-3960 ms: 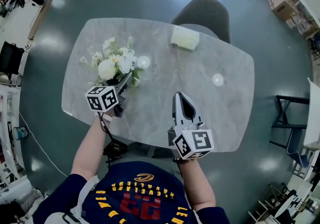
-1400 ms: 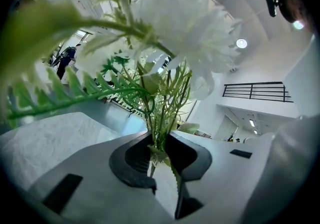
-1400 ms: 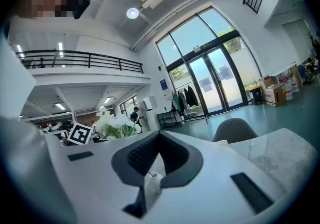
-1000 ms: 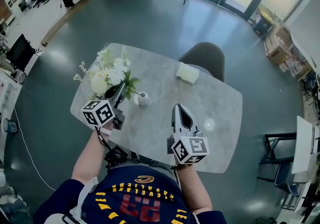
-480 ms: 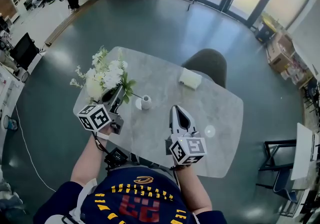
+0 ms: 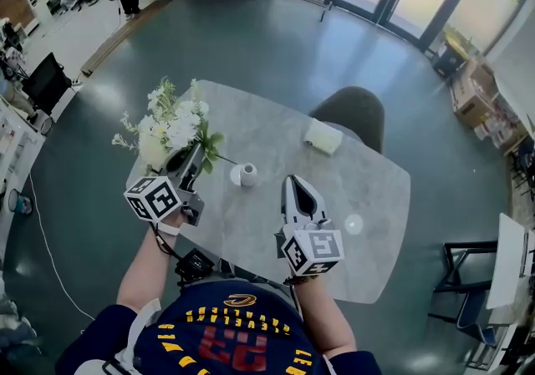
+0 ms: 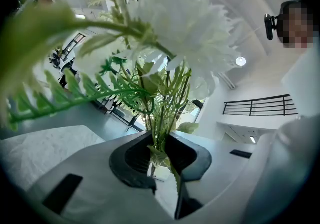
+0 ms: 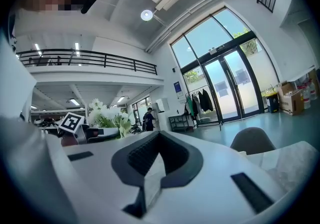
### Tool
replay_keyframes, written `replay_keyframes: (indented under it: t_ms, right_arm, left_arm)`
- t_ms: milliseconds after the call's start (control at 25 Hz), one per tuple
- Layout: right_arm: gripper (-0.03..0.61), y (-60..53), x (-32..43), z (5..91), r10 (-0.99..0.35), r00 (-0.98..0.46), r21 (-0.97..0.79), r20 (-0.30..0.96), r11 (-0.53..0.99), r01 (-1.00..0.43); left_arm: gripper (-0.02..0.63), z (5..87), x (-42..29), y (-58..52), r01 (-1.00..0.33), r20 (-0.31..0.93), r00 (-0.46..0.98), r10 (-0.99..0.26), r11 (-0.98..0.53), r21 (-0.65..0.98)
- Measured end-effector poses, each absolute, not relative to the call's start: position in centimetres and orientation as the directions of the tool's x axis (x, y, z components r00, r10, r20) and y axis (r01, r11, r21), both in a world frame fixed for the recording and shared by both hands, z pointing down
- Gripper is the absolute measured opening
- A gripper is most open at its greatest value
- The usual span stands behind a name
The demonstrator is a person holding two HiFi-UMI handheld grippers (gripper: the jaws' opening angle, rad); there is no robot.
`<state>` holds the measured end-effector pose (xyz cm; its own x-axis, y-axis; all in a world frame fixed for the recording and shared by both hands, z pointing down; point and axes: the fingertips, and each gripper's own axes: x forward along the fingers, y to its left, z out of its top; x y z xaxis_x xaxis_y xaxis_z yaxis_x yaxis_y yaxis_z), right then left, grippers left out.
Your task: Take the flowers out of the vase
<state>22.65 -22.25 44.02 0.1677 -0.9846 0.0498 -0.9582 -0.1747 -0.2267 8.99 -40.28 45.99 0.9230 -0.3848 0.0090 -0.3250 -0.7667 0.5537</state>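
A bunch of white flowers with green leaves (image 6: 167,127) hangs clear above the table's left end, with my left gripper (image 6: 195,154) shut on its stems. In the left gripper view the stems (image 7: 159,118) run up from between the pinched jaws of the left gripper (image 7: 155,142) to big white blooms (image 7: 185,23). The small white vase (image 6: 247,174) stands empty on the marble table (image 6: 368,190), to the right of the bunch. My right gripper (image 6: 292,183) hovers near the table's front edge, shut with nothing in it. The right gripper view shows the flowers (image 8: 107,115) off to the left.
A dark chair (image 6: 351,114) is pushed in at the table's far side. A pale folded item (image 6: 322,137) lies on the table in front of it. Cardboard boxes (image 6: 468,81) sit on the floor at the right, and a person stands far off at the upper left.
The left gripper has carried the bunch up and to the left, farther from the vase. The vase and the right gripper have stayed put.
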Motion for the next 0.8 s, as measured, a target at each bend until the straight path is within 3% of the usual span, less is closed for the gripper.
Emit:
replay_keyframes:
  t_ms: [800]
  right_arm:
    - [0.005, -23.6, 23.0, 43.4, -0.99, 0.143, -0.209, 0.008, -0.142, -0.968]
  left_arm:
    - [0.075, 46.3, 9.2, -41.8, -0.345, 0.016, 0.915, -0.404, -0.757, 0.555]
